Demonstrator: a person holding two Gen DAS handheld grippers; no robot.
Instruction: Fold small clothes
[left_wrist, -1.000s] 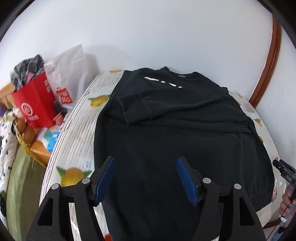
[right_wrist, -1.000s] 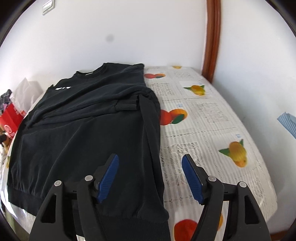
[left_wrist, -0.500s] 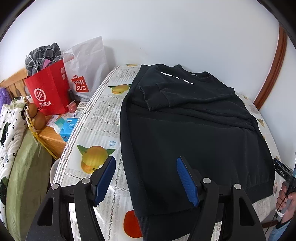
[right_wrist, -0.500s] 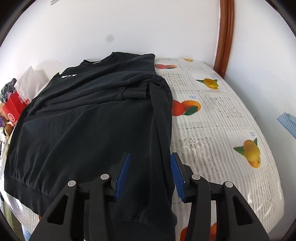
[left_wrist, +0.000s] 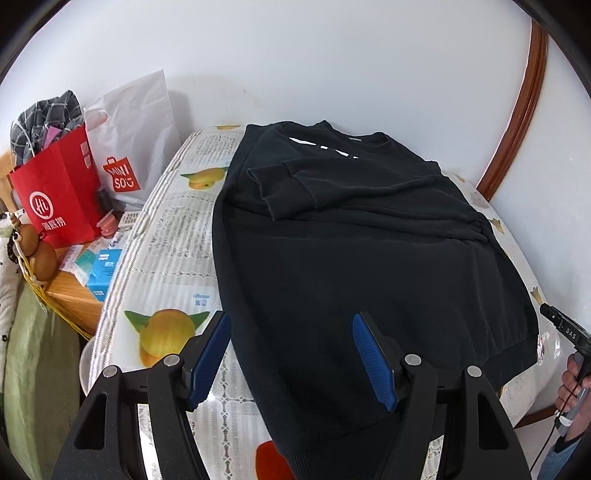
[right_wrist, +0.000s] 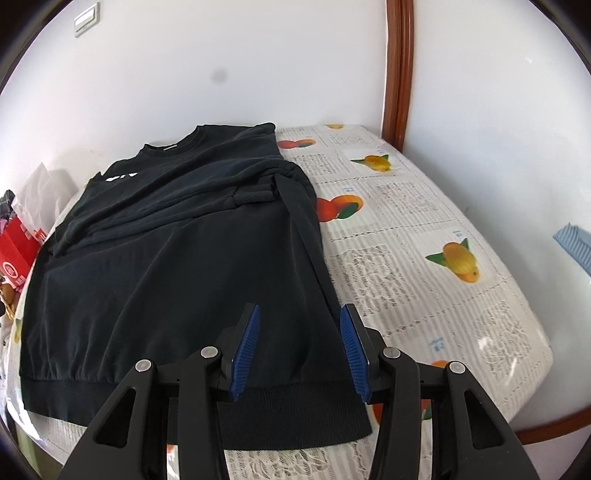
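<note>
A black sweatshirt (left_wrist: 369, 258) lies flat on the table, both sleeves folded across its chest, hem toward me. It also shows in the right wrist view (right_wrist: 177, 266). My left gripper (left_wrist: 291, 354) is open and empty, above the sweatshirt's left edge near the hem. My right gripper (right_wrist: 299, 347) is partly open and empty, above the right side of the body, just behind the ribbed hem band (right_wrist: 288, 413). The right gripper also shows at the edge of the left wrist view (left_wrist: 565, 332), held in a hand.
The table has a fruit-print cloth (right_wrist: 424, 229). A red paper bag (left_wrist: 59, 199) and a white plastic bag (left_wrist: 136, 147) stand at the left on a wooden side table (left_wrist: 70, 299). The wall and a brown wooden frame (right_wrist: 397, 70) stand behind.
Both grippers have drawn back toward the hem, so more of the sweatshirt and table shows. My right gripper's jaws have narrowed since a second ago.
</note>
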